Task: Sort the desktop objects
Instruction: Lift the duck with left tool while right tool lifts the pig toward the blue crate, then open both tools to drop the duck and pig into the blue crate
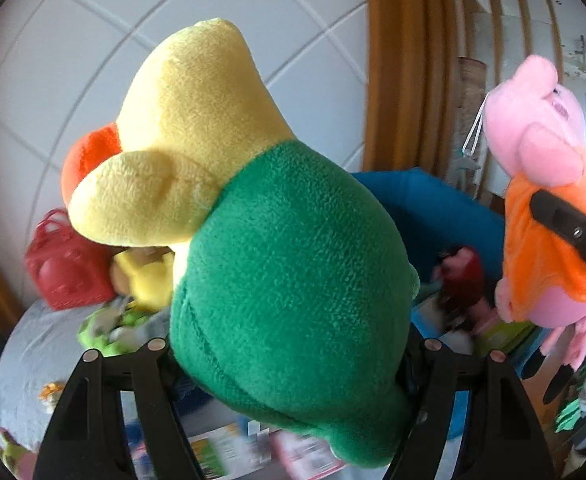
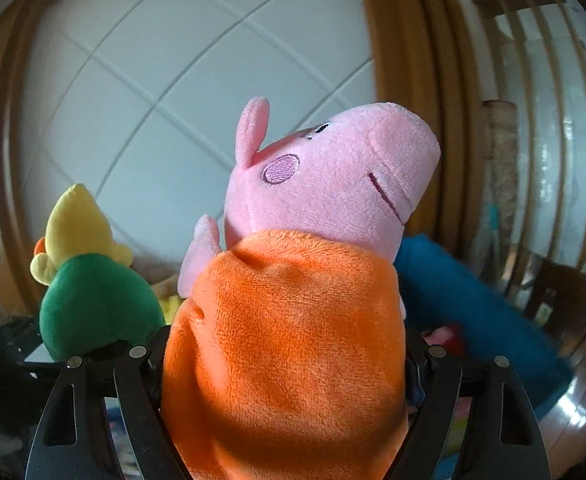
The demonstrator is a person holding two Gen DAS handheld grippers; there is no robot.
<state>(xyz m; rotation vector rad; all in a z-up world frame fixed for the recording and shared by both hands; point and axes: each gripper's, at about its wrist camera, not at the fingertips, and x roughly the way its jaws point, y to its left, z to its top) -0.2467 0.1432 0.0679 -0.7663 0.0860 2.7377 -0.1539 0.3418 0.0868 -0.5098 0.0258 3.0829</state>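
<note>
- Left wrist view: the left gripper (image 1: 289, 344) clamps one yellow plush in green (image 1: 277, 248), held aloft; its face is hidden.
- The right gripper (image 2: 285, 352) squeezes one pink pig plush (image 2: 293, 280), also aloft.
- Blurred toys (image 1: 105, 320) below cannot be counted.

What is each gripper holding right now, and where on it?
Left gripper clamps the yellow plush in green by its green body. Right gripper clamps the pink pig plush by its orange dress.
</note>
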